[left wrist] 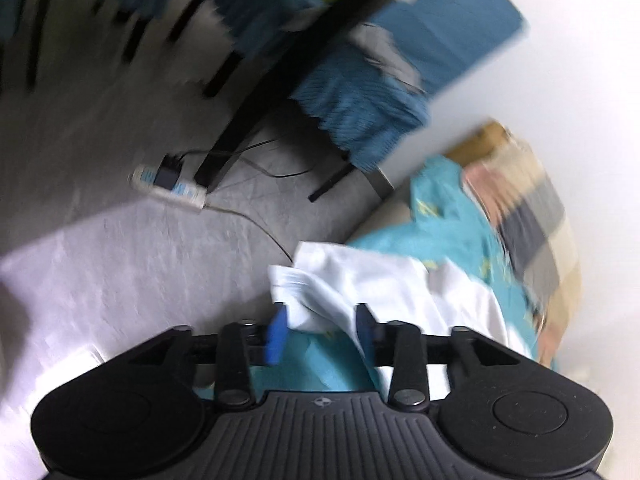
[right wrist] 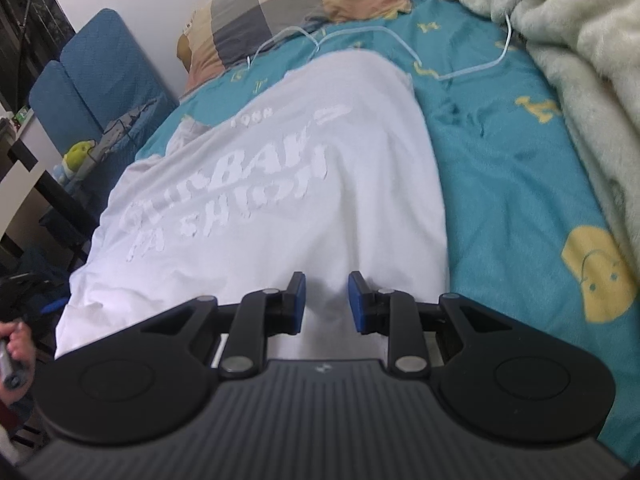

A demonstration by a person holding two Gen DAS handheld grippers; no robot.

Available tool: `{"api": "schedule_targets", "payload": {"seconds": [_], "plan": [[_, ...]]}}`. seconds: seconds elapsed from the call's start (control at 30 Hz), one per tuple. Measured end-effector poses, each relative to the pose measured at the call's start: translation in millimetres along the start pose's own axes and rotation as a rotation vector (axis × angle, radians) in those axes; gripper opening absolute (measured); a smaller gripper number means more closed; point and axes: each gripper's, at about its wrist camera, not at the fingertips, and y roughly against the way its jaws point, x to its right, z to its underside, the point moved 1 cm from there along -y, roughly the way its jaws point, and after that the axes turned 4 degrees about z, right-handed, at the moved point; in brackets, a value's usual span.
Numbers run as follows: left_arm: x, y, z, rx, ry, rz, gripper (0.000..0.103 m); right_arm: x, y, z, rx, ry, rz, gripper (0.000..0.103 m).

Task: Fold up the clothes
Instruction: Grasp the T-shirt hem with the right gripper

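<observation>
My left gripper (left wrist: 320,324) has its jaws parted around the white shirt (right wrist: 260,200) corner at the bed's (right wrist: 500,168) left edge, letting go. Right gripper (right wrist: 327,300), jaws narrowly apart, pins the hem, gripping nothing.

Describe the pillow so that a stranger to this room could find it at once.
Start at the bed with the teal sheet. At its far end, against the white wall, lies the soft patchwork pillow. Only it is checked in grey, beige and pink squares.
</observation>
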Motion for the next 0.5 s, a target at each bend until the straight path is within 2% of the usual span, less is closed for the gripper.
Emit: {"api": "schedule_targets", "payload": {"seconds": [0.1, 0.17, 0.23, 0.33, 0.43, 0.5], "plan": [[46.7, 22.9, 16.1, -0.002, -0.168, -0.016, 0.057, 6.1, 2.9, -11.6, 0.037, -0.005, 0.004, 0.028], [79.6, 38.2, 35.6, -0.016, -0.241, 0.023, 0.061, 13.6, 1.5, -23.7, 0.058, -0.023, -0.004, 0.028], [108.8, 53.3, 57.7, -0.030, -0.295, 0.063, 0.063, 22.5, -5.2, -40.3, 0.084, -0.038, -0.011, 0.028], [146.0, 68.1, 94.2, -0.035, -0.322, 0.129, 0.067, 40.9, -25.3, -71.6, 0.134, -0.087, -0.047, 0.030], [171.6, 68.3, 133.7, -0.033, -0.344, 0.198, 0.072, 58.5, -58.3, -103.6, 0.163, -0.164, -0.094, 0.045], [179.3, 54.8, 154.9, -0.068, -0.374, 0.216, 0.072, 67.0, -82.8, -123.1, 0.179, -0.197, -0.102, 0.057]]}}
